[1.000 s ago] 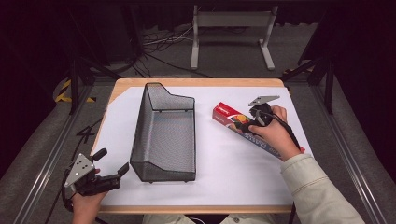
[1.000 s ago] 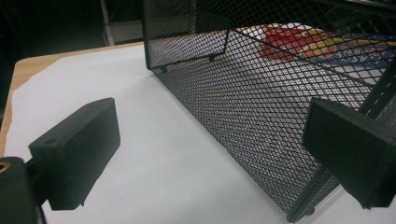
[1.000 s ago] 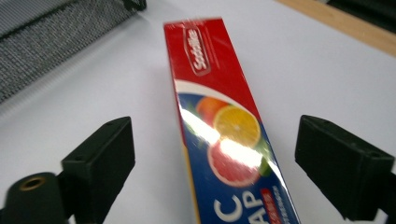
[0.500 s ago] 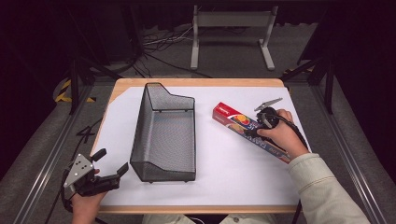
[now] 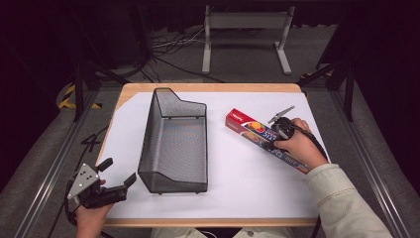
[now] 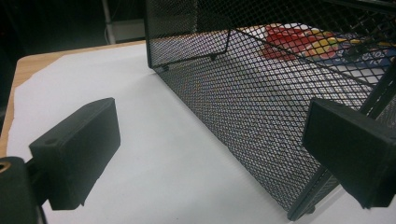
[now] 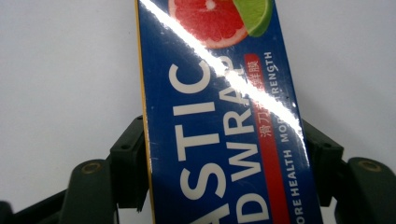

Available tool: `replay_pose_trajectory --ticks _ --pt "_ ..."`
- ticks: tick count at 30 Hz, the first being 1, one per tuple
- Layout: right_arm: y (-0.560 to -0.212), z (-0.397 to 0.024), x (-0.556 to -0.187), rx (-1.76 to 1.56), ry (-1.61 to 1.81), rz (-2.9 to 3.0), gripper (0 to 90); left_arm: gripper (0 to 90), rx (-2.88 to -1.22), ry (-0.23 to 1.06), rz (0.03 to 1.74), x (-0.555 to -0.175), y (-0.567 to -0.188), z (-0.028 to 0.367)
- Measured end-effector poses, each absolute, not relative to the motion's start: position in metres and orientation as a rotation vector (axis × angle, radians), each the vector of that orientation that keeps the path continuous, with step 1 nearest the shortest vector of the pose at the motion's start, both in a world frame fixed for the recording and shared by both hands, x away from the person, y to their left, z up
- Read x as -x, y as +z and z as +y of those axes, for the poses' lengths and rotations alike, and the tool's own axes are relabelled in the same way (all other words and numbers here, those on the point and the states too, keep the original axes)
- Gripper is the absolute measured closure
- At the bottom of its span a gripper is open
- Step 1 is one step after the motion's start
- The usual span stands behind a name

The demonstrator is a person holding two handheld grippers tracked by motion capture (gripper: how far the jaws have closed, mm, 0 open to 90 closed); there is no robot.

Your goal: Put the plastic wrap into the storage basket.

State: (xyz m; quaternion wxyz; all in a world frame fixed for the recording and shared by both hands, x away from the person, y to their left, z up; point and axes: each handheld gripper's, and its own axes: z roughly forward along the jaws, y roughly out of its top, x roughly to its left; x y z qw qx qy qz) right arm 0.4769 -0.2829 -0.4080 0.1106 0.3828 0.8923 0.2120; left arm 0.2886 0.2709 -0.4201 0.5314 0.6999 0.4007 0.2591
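A long blue and red plastic wrap box (image 5: 246, 128) lies diagonally on the white sheet at the right. My right gripper (image 5: 278, 131) is down over its middle. In the right gripper view the box (image 7: 219, 107) runs up between the two jaws, which press on its long sides, so my right gripper (image 7: 224, 163) is shut on it. A black wire mesh basket (image 5: 173, 144) stands empty at the centre. My left gripper (image 5: 119, 171) hovers open near the table's front left corner, just left of the basket's near end. Its jaws (image 6: 210, 154) frame the mesh wall (image 6: 261, 93).
White paper (image 5: 237, 183) covers most of the wooden table (image 5: 198, 88). Dark floor, cables and a metal stand (image 5: 245, 29) lie beyond the far edge. Aluminium rails (image 5: 44, 173) run along both sides of the table.
My right hand has shifted slightly rightward along the box and settled on it. The left gripper and the basket have stayed where they were.
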Motion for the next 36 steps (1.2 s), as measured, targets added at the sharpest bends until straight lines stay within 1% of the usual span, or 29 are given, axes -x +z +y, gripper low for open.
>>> replay_pose_trajectory --ticks 6,11,23,36 --pt "-0.405 -0.280 -0.474 -1.110 0.602 2.615 38.4 5.1 -1.669 0.618 0.957 -0.288 -0.420 0.271" --pt "-0.398 -0.280 -0.471 -1.140 0.632 2.574 38.8 5.1 -1.668 0.618 0.957 -0.289 -0.420 0.271" --pt "-0.360 -0.275 -0.459 -1.178 0.782 2.472 38.9 5.1 -1.667 0.620 0.956 -0.288 -0.420 0.271" --pt "-0.327 -0.262 -0.445 -1.153 0.856 2.420 38.9 5.1 -1.666 0.621 0.956 -0.288 -0.419 0.271"
